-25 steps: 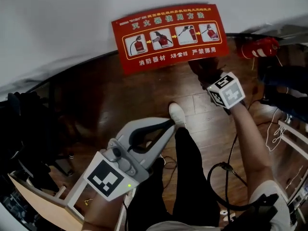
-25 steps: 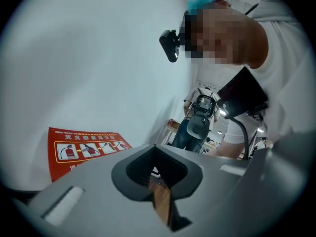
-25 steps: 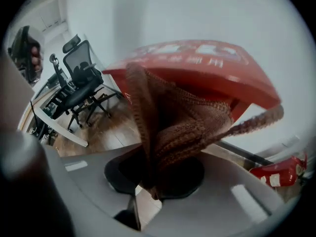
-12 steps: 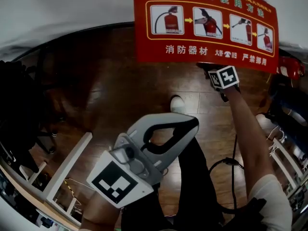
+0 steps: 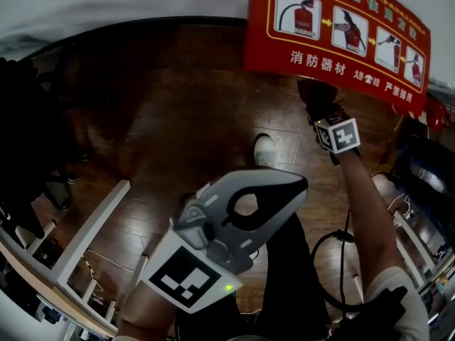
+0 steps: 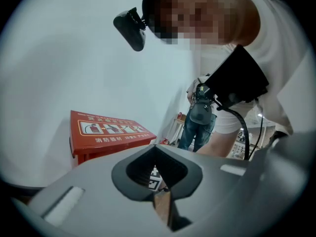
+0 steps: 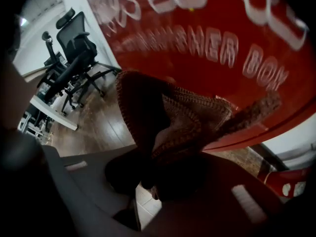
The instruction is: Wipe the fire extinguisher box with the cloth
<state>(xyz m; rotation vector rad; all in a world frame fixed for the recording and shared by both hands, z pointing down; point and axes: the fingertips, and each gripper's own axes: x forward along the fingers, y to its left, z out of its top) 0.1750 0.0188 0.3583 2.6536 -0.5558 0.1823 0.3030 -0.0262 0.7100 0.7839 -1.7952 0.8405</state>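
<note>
The dark wooden floor [image 5: 163, 119] fills most of the scene; the red fire extinguisher box [image 5: 341, 41] stands at the far right against the pale wall, its pictured instruction panel facing up. The left gripper [image 5: 291, 187] hangs near and low over the floor, well apart from the box, its jaws closed tip to tip with nothing between them; the right gripper [image 7: 153, 179] reaches to the far right, its jaws clamped on the brown knitted cloth [image 7: 173, 117], which bunches up against the box's red front near its lower edge. A white shoe [image 5: 264, 150] rests on the floor between the two grippers.
</note>
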